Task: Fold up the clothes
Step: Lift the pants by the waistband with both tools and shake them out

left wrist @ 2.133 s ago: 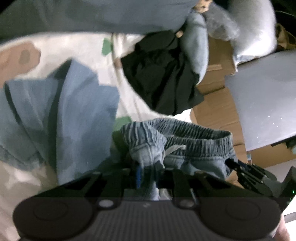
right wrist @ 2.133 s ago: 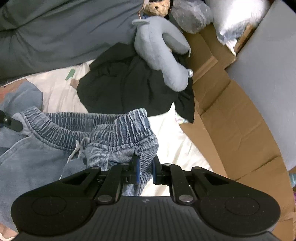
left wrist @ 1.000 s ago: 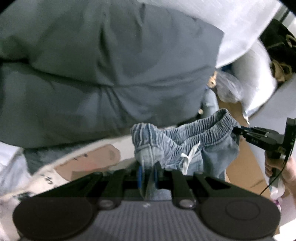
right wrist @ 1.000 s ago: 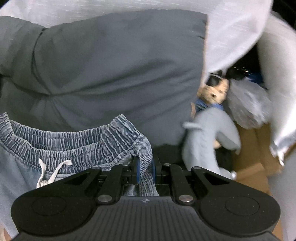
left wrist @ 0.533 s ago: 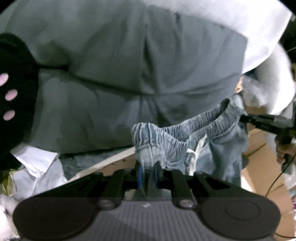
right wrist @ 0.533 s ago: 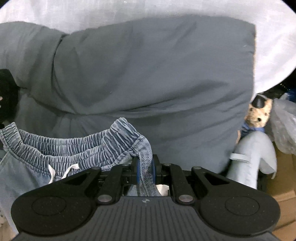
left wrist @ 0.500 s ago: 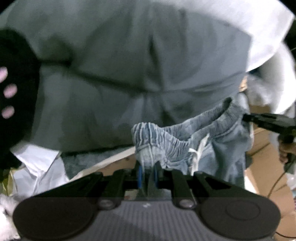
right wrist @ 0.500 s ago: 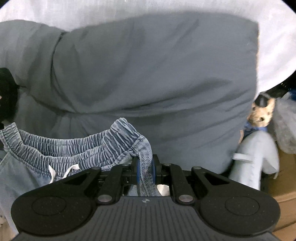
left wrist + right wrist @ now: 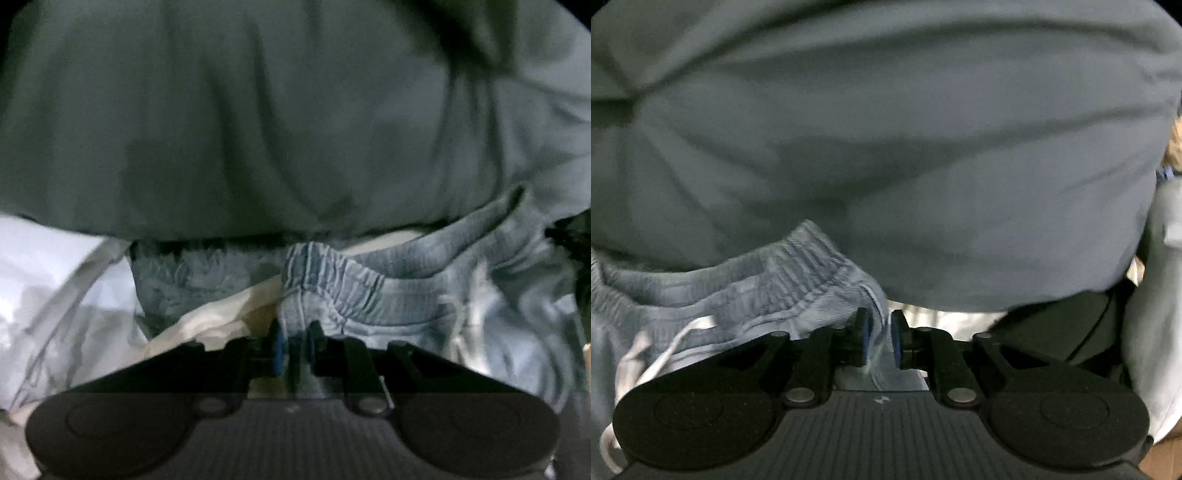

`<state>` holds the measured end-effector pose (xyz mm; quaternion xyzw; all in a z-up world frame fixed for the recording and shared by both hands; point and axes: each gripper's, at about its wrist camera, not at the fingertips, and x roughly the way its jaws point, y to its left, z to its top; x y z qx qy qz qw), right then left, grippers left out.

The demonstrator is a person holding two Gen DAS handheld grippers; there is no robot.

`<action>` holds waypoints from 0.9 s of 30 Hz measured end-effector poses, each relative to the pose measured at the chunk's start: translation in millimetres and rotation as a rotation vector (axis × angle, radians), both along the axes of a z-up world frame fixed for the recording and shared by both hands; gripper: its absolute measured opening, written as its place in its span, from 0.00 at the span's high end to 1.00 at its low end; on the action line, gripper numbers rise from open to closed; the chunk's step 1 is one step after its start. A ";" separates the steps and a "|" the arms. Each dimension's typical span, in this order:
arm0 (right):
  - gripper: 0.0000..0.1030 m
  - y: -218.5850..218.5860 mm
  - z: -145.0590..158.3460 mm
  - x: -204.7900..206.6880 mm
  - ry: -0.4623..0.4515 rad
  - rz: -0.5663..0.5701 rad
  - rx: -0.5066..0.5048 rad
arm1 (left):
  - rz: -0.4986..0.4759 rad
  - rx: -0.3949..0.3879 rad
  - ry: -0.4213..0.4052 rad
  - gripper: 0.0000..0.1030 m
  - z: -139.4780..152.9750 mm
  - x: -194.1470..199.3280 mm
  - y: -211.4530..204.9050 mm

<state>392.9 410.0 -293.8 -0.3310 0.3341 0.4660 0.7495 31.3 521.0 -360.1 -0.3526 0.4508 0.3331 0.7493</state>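
Pinching one end of the elastic waistband of the denim shorts (image 9: 369,291), the left gripper (image 9: 295,343) has its pads pressed onto the fabric. In the left wrist view the shorts lie on the pale bed sheet (image 9: 221,317), directly below the grey pillow (image 9: 258,129).

In the right wrist view the right gripper (image 9: 879,341) is opening; its blue pads (image 9: 863,341) stand apart, the waistband's other end loose between them. A white drawstring (image 9: 665,354) trails left. The shorts (image 9: 738,291) abut the pillow (image 9: 886,147).
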 end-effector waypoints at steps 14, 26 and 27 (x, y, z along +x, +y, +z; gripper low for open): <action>0.48 -48.9 7.9 6.0 0.130 0.007 0.048 | 0.029 -0.101 0.012 0.73 -11.3 -16.6 -8.1; 0.72 -46.2 -30.6 32.8 0.144 -0.125 -0.052 | 0.002 0.049 -0.035 0.96 14.7 -17.6 -5.2; 0.72 -49.9 -26.8 40.9 0.150 -0.163 -0.040 | -0.006 0.063 -0.032 0.96 15.8 -16.8 -3.7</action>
